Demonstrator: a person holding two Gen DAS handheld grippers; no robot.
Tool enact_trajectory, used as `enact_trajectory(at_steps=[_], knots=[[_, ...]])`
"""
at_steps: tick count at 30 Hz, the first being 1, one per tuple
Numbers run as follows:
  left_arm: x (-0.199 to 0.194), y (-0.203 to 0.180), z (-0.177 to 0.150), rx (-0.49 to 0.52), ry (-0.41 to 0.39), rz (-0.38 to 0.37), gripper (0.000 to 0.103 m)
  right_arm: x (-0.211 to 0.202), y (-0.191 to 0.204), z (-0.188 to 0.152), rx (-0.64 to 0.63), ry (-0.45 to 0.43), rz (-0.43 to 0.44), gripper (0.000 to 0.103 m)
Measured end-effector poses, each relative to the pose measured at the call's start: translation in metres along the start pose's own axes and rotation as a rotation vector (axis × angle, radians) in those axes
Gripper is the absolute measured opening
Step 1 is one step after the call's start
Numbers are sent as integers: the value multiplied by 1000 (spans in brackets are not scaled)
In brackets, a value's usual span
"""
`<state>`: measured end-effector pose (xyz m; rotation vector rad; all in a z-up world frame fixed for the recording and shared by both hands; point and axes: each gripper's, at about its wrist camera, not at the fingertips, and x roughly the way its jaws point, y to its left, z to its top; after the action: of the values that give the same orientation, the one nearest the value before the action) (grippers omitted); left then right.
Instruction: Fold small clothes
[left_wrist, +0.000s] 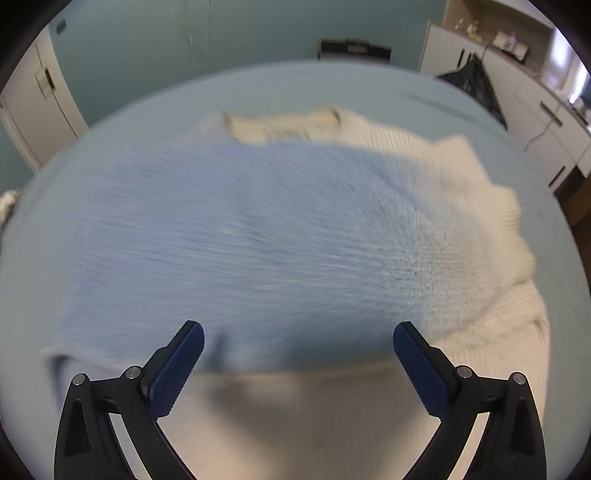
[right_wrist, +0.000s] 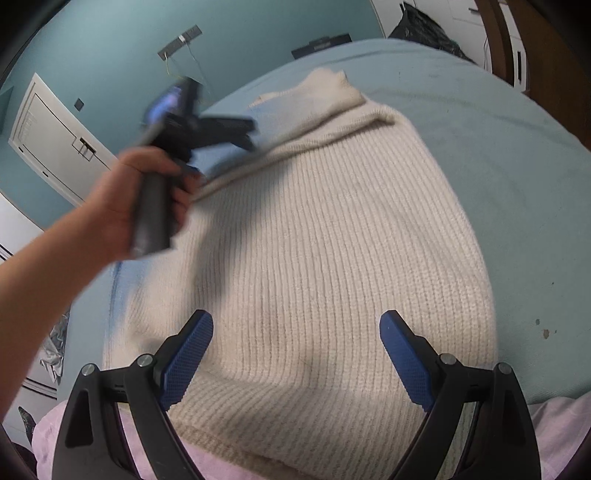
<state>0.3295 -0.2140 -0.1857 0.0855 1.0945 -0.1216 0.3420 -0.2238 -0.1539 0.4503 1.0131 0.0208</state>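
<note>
While blurred with motion, left gripper (right_wrist: 221, 129) up at far left over cream ribbed knit sweater (right_wrist: 314, 240), tongs spread wide, gripping nothing. Sweater spread flat on pale blue bedsheet (right_wrist: 517, 166), light blue knit panel (left_wrist: 240, 240) facing up. Right gripper (right_wrist: 296, 347) near edge, tongs wide apart too.

Wide-open left claw (left_wrist: 298, 363) above cream sweater (left_wrist: 491, 229) (blue part (left_wrist: 240, 236) blurred)

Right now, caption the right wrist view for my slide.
Open right gripper above cream knit sweater on blue bed sheet; left hand blurred.
</note>
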Motion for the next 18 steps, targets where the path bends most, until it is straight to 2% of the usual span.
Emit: enact_trajectory(at_steps=[5,7,8,10,13,18], knots=[[-83,54,-43,96,-92,59,103,-8,5,0,-25,-33,-5,90],[-123,75,-66,135,-143,129,103,-10,7,-2,-36,-46,-14,90],[-134,88,-69,143,-151,149,103,-12,8,-3,-41,-53,-18,90],[-166,115,-96,142,-154,177,103,-18,8,-5,-51,-62,-35,90],[-196,153,-127,76,-109,153,103,-35,11,-10,-88,-91,-56,90],[-198,205,-184,-130,32,99,103,-70,10,-30,-130,-151,-108,90]])
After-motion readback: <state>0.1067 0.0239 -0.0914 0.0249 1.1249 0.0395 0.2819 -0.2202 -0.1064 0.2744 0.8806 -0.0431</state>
